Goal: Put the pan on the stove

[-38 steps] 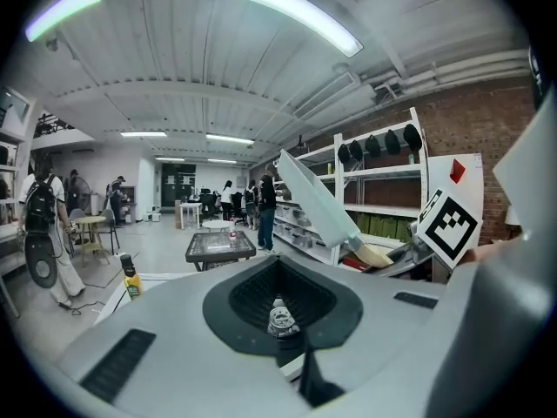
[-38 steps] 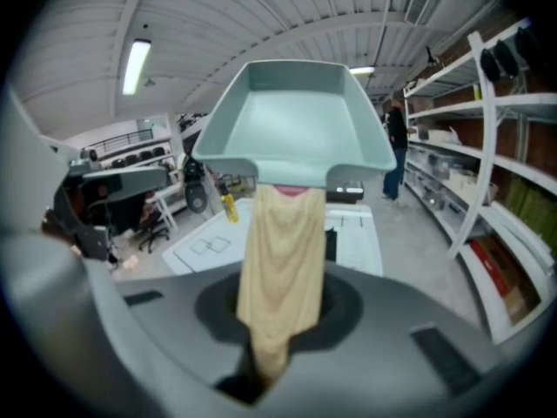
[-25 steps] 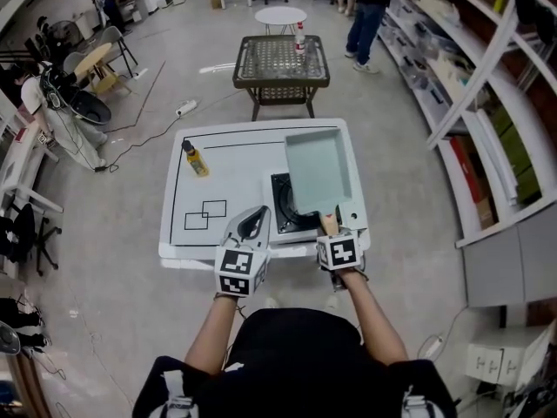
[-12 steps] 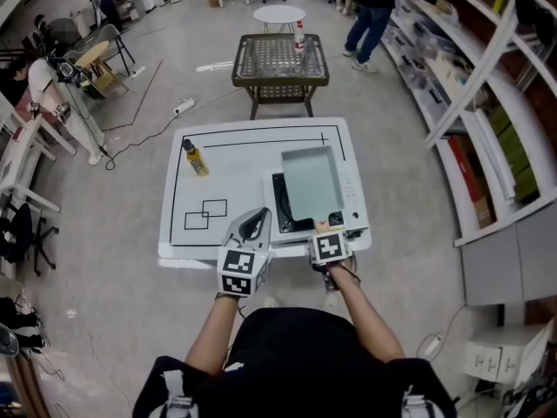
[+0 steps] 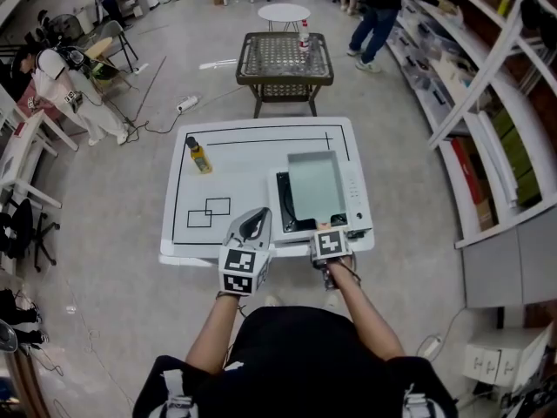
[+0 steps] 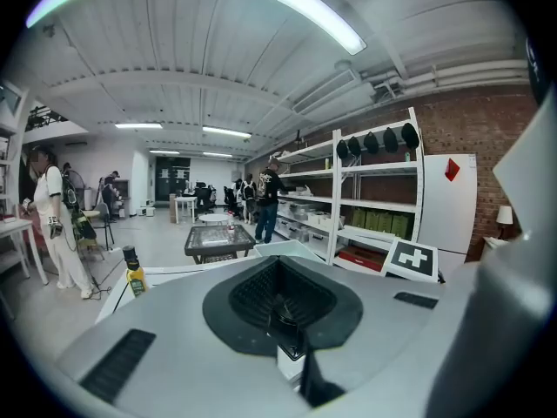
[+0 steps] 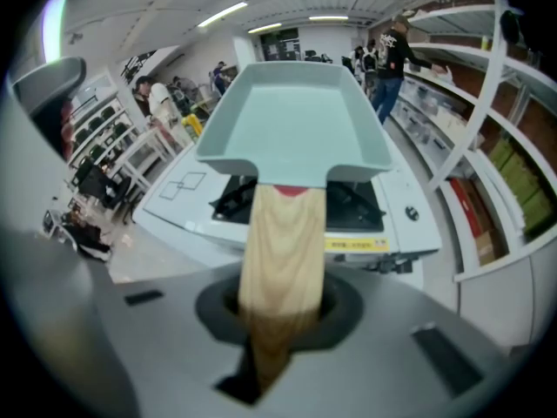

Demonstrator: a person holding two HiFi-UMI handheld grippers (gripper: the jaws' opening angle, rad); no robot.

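Right gripper: your right gripper (image 5: 328,231) (image 7: 280,320) has its jaws drawn close on the pale wooden handle (image 7: 283,233) of the pan, at the near right corner of the white table (image 5: 235,172).
Left gripper: your left gripper (image 5: 253,223) (image 6: 283,320) has its jaws together with nothing in them. It hovers at the table's near edge, just left of the stove.
Pan: the pale teal rectangular pan (image 5: 315,185) (image 7: 296,111) lies over the stove's black burner (image 5: 285,203), its handle pointing back at you. You cannot tell whether its base touches the burner.
Stove: the white single-burner stove (image 5: 355,190) sits at the table's near right corner.
Bottle: a yellow bottle with a dark cap (image 5: 197,157) (image 6: 133,273) stands upright near the far left corner, well apart from the stove.
Beyond: a dark-framed square side table (image 5: 282,59) stands on the floor past the far edge.
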